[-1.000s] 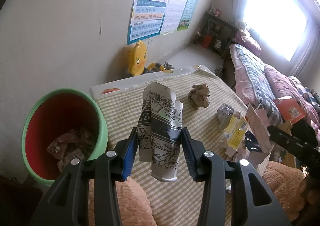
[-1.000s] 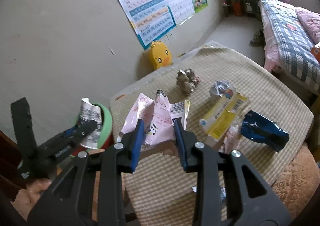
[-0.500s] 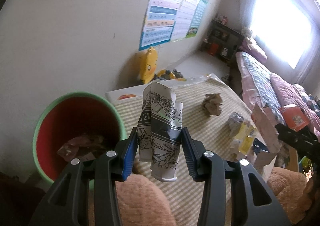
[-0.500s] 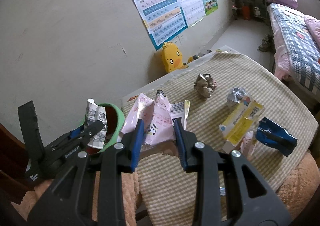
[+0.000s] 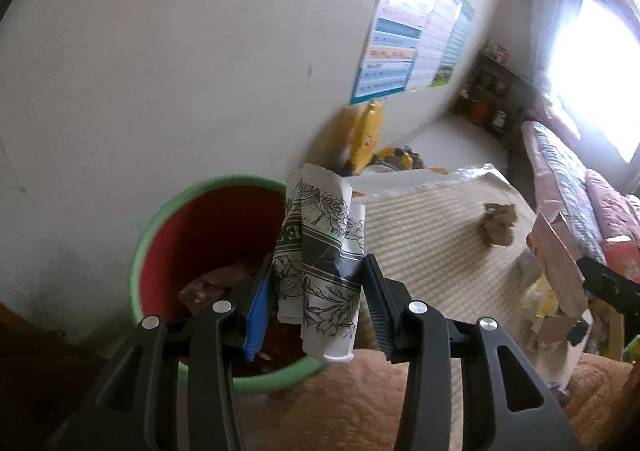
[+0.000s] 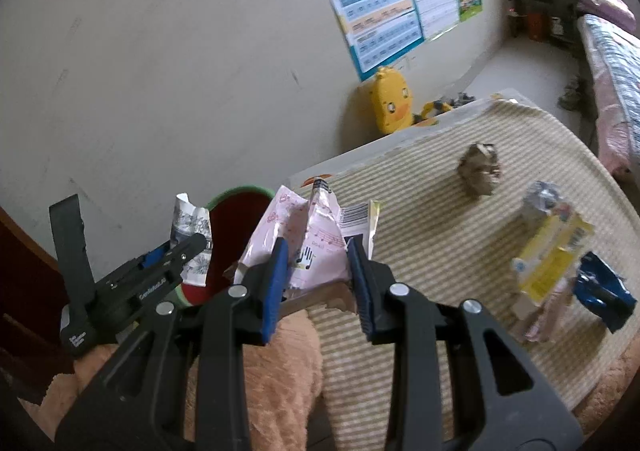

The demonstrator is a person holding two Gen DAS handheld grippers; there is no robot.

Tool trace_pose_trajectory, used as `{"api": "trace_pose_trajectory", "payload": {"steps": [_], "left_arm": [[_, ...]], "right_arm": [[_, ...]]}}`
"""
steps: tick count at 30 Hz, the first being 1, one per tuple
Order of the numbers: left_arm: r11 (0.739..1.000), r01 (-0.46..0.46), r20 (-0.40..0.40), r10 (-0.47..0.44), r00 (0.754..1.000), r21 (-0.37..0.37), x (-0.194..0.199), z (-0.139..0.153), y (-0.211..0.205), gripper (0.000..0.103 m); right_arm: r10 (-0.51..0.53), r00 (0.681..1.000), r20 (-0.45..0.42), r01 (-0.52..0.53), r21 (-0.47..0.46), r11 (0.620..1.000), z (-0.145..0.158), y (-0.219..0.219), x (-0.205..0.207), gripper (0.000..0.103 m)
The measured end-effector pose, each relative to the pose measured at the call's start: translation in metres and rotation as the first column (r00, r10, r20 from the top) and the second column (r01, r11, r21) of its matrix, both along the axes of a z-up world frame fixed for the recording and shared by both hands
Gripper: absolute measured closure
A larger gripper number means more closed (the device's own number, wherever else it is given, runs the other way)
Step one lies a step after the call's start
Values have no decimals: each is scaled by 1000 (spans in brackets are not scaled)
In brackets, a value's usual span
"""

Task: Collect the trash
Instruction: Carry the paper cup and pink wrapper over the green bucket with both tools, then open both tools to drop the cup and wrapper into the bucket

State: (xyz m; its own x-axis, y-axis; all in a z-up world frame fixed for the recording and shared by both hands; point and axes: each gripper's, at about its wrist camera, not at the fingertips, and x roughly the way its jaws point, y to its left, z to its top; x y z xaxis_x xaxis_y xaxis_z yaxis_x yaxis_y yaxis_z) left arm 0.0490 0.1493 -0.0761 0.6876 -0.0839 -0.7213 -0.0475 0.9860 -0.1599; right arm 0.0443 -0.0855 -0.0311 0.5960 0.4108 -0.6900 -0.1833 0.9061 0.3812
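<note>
Pinched between the left tongs (image 5: 316, 301), floral paper (image 5: 320, 263) seemingly overhangs the bin (image 5: 208, 251).

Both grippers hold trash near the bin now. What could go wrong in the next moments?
1. The crushed paper cup in the left gripper hangs near the bin rim; released now, it might fall outside.
2. The pink wrapper in the right gripper is wide and floppy, so it could catch on the rim.
3. The grippers are close together and may collide.
</note>
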Motion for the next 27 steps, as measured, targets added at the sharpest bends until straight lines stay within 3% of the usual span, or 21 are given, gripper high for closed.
{"api": "trace_pose_trajectory", "payload": {"steps": [14, 23, 26, 27], "left_arm": [[990, -125, -58, 129, 990, 68, 7, -19, 63, 63], [985, -165, -111, 170, 979, 57, 17, -37, 86, 62], [985, -160, -131, 168, 977, 69, 22, -42, 86, 59], [983, -164, -136, 174, 975, 80, 23, -43, 85, 48]], "right_arm": [[162, 987, 4, -162, 12, 987, 2, 81, 49, 72], [245, 967, -65, -242, 45, 969, -20, 126, 80, 72], [257, 962, -89, -252, 66, 966, -28, 131, 87, 66], [246, 965, -93, -241, 63, 969, -29, 131, 88, 55]]}}
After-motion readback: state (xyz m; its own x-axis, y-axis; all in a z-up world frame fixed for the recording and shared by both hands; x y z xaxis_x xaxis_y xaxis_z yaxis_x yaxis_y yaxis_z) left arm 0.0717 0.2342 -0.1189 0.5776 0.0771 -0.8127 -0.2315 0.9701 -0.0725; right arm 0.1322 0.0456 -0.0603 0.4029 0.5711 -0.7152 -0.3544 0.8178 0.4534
